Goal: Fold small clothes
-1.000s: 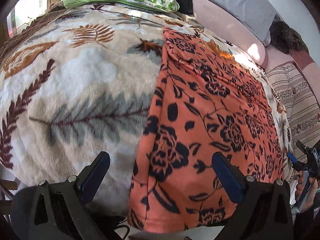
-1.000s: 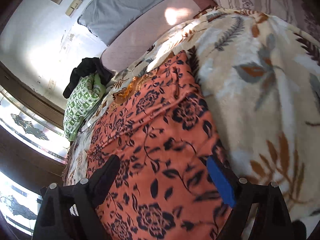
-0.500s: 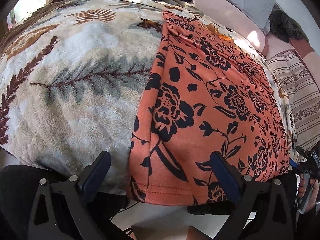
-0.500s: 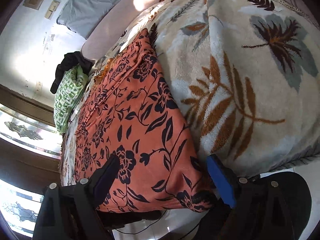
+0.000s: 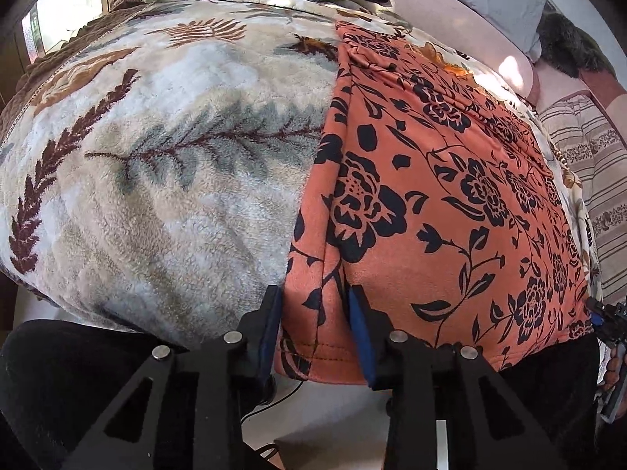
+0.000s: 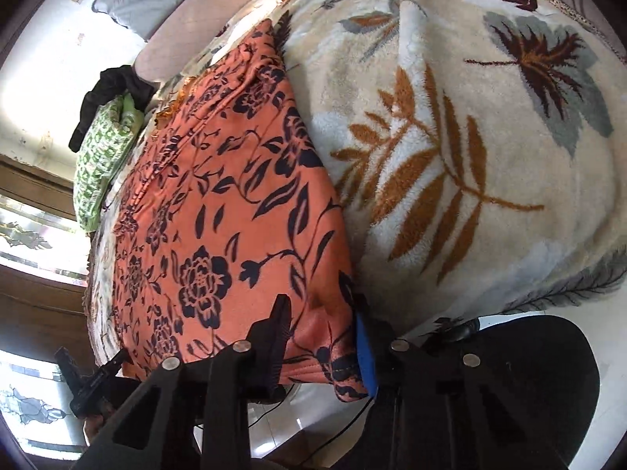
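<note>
Both grippers have been closing since earlier: the left gripper [image 5: 315, 321] and right gripper [image 6: 323, 333] are now pinching the orange floral garment [image 5: 439, 203] at its near hem corners. Each pinch is bunching thin fabric near the edge, so a corner may be slipping free on lifting, or the plush blanket [image 5: 164, 180] dragging along.

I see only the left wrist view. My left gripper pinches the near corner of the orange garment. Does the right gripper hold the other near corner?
Observer: Yes. The jaws of the right gripper have just been closing, and its pads now pinch the orange garment at its near right corner.
Operator: Does that corner lie on the blanket?
Observer: No, it hangs past the edge of the blanket, above the pale floor.
</note>
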{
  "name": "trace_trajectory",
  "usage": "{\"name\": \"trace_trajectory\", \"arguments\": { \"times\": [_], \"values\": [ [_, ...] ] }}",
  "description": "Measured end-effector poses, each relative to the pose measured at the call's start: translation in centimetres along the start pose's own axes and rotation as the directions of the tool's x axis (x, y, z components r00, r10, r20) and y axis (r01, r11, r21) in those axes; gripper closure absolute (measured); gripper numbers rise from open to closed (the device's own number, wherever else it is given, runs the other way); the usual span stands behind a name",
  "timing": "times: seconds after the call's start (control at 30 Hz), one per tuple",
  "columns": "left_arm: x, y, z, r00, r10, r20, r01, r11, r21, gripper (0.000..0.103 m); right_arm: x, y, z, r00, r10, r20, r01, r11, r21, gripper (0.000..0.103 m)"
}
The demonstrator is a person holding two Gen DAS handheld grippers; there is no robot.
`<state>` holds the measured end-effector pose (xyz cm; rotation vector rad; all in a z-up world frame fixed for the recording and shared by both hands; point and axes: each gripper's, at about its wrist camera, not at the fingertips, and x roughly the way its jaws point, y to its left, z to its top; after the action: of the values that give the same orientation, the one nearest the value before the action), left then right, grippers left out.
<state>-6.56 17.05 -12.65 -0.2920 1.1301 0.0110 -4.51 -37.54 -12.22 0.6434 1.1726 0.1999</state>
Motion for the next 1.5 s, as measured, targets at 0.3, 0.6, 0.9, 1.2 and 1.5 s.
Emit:
{"name": "trace_trajectory", "arguments": {
  "times": [0.3,0.6,0.9,1.2,1.5],
  "values": [
    [0.1,-1.0,-0.1,0.999,-0.027,-0.042,0.029,0.998,0.047,0.094,2.4,1.4,-0.1,0.996,-0.002,-0.091,-0.002,0.999,-0.036,0.084],
    [-2.0,-0.3,1.4,0.995,-0.097,-0.010,0.097,0.995,0.008,0.095,-1.2,0.9,2.0,0.993,0.117,0.020,-0.118,0.992,0.038,0.095],
    [-2.8,-1.2,3.7,0.990,-0.144,-0.009,0.144,0.989,0.025,0.095,0.7,-0.7,3.0,0.986,0.168,-0.009,-0.166,0.979,0.118,0.095],
    [-6.2,-6.1,14.5,0.971,-0.197,0.136,0.171,0.968,0.182,0.095,-1.5,5.0,13.4,0.959,0.265,0.103,-0.266,0.964,-0.001,0.096],
    [-4.7,-5.4,14.4,0.967,-0.212,0.142,0.191,0.970,0.150,0.095,-2.5,2.1,8.4,0.982,0.181,-0.051,-0.180,0.983,0.027,0.024]
  ]
}}
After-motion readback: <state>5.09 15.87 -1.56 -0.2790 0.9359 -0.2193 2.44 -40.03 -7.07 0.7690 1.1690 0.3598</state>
